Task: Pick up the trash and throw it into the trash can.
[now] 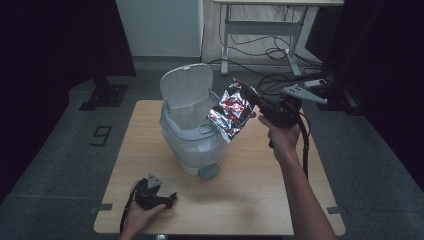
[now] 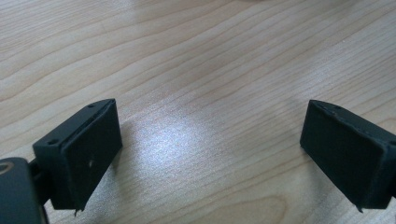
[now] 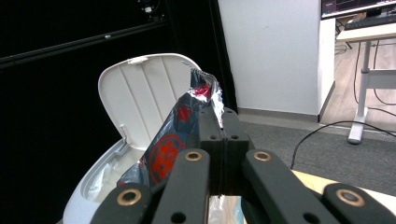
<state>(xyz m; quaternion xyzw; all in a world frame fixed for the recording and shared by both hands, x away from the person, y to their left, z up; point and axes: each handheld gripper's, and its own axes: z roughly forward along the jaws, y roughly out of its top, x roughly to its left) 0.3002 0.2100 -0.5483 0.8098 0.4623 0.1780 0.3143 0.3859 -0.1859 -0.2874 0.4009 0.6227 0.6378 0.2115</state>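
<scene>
Above the open white bin (image 1: 192, 135), the right gripper (image 1: 260, 106) is holding a shiny snack wrapper (image 1: 231, 111) in tight jaws, needing to drop it inside, while the left gripper (image 1: 159, 192) is resting with jaws apart on the table (image 1: 250, 200).

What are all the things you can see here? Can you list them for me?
Bin: one, pale grey, middle of the table, lid up.
Wrapper: one, shiny silver and red, held over the bin's right edge.
Table: one, light wood, under everything.
Desk: one, white legs, at the back.
Cables: several, black, on the floor behind.
Left gripper: one, black, jaws open, low over the table.
Right gripper: one, black, pinching the wrapper.
</scene>
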